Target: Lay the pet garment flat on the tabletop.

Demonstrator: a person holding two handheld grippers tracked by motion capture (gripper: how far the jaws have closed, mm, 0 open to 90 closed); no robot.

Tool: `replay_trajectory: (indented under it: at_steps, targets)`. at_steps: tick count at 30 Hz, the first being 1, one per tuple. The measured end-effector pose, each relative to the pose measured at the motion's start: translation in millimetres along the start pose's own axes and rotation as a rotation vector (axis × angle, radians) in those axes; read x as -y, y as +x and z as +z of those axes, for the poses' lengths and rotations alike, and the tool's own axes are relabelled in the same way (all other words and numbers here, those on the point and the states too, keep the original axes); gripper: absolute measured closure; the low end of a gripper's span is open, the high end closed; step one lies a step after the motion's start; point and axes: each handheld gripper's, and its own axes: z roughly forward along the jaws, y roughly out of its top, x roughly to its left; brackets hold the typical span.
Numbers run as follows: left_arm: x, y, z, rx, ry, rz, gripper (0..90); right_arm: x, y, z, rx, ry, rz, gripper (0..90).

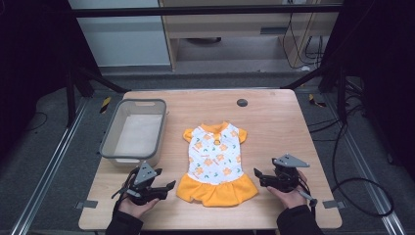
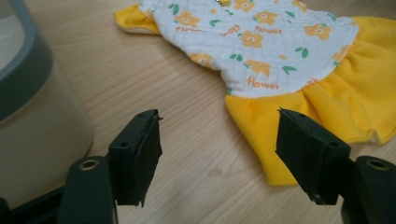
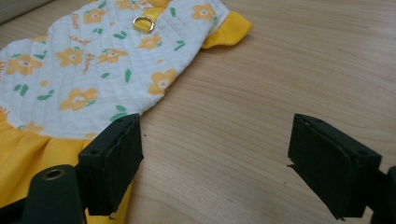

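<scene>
A small dress (image 1: 215, 161) lies flat in the middle of the wooden table (image 1: 274, 122). Its top is white with orange flowers, its sleeves, collar and skirt are yellow, and a metal ring (image 3: 143, 23) sits near the collar. My left gripper (image 1: 164, 188) rests low at the skirt's left corner, open and holding nothing; in the left gripper view (image 2: 219, 140) the yellow hem (image 2: 261, 135) lies just ahead of the right jaw. My right gripper (image 1: 259, 177) sits at the skirt's right side, open and holding nothing. In the right gripper view (image 3: 215, 154) the dress (image 3: 84, 79) lies ahead to the left.
A grey plastic tub (image 1: 133, 129) stands at the table's left, close behind my left gripper; its wall (image 2: 28, 107) fills the left of the left gripper view. A dark round cap (image 1: 242, 102) sits at the table's back. Cables trail on the floor (image 1: 362, 161) to the right.
</scene>
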Motion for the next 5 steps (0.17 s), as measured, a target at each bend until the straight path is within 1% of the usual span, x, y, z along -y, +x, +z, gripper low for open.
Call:
replay_trajectory:
  at_steps: [3, 5]
  targets:
    - [6.3, 6.5, -7.0, -0.017, -0.001, -0.015, 26.7, 4.9, -5.7, -6.2, 0.014, -0.002, 0.004, 17.0]
    - [11.1, 11.4, -11.2, -0.025, 0.002, -0.033, 25.6, 7.3, -8.9, -9.8, 0.022, -0.004, 0.014, 16.9]
